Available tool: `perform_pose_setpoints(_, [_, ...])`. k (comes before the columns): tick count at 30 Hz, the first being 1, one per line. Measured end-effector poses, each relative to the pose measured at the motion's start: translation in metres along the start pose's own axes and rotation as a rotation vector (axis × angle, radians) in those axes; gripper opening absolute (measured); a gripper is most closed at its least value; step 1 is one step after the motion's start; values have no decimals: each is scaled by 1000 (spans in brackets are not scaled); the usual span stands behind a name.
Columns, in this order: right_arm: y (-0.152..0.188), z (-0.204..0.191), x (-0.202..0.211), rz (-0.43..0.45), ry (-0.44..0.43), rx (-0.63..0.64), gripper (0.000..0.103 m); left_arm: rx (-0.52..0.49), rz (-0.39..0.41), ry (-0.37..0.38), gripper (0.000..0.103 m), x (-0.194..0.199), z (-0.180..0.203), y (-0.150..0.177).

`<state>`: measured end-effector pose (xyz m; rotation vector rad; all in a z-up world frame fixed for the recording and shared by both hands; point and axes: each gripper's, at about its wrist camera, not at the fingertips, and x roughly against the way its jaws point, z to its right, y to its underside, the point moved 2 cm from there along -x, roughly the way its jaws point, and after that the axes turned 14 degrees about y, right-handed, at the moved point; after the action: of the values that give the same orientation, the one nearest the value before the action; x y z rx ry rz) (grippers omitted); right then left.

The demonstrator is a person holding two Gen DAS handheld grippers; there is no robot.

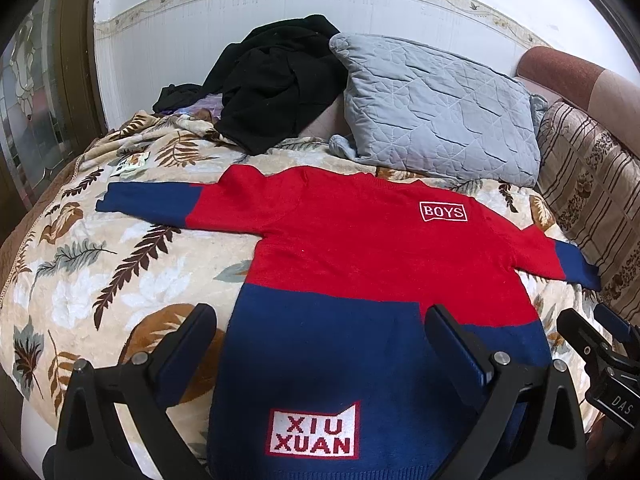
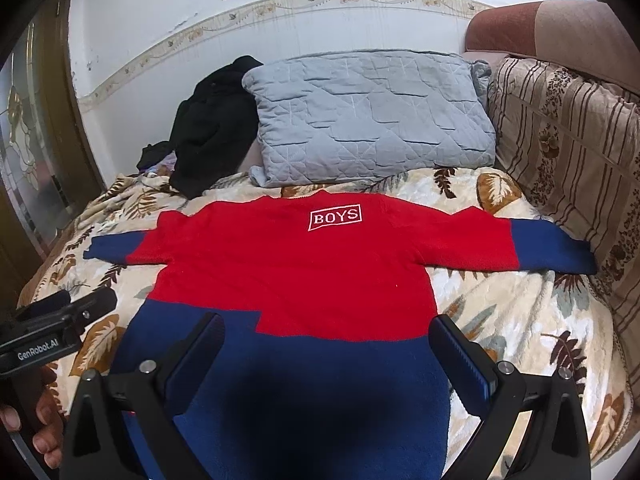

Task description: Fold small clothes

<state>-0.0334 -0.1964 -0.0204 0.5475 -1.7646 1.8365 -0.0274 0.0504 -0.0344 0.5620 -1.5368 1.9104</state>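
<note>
A small red and navy knit sweater [image 1: 360, 248] lies flat on the bed with both sleeves spread out, marked "BOYS" near the collar and "XIU XUAN" near the hem. It also shows in the right wrist view [image 2: 296, 272]. My left gripper [image 1: 322, 320] is open and empty, hovering over the hem's left part. My right gripper [image 2: 326, 330] is open and empty over the hem's right part. The right gripper shows at the left view's right edge [image 1: 600, 352], and the left gripper at the right view's left edge [image 2: 60, 320].
The sweater lies on a leaf-patterned blanket [image 1: 100, 280]. A grey quilted pillow [image 1: 436, 112] and a heap of black clothes [image 1: 272, 80] lie behind it. A striped cushion [image 2: 568, 152] lines the right side. A small packet [image 1: 132, 162] lies near the left sleeve.
</note>
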Motion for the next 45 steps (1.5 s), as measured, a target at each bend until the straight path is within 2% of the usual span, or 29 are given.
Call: perform_pose_setpoints(45, [-5,-5,1,13,2,-3,103,8,2,5,103,0,2,-2])
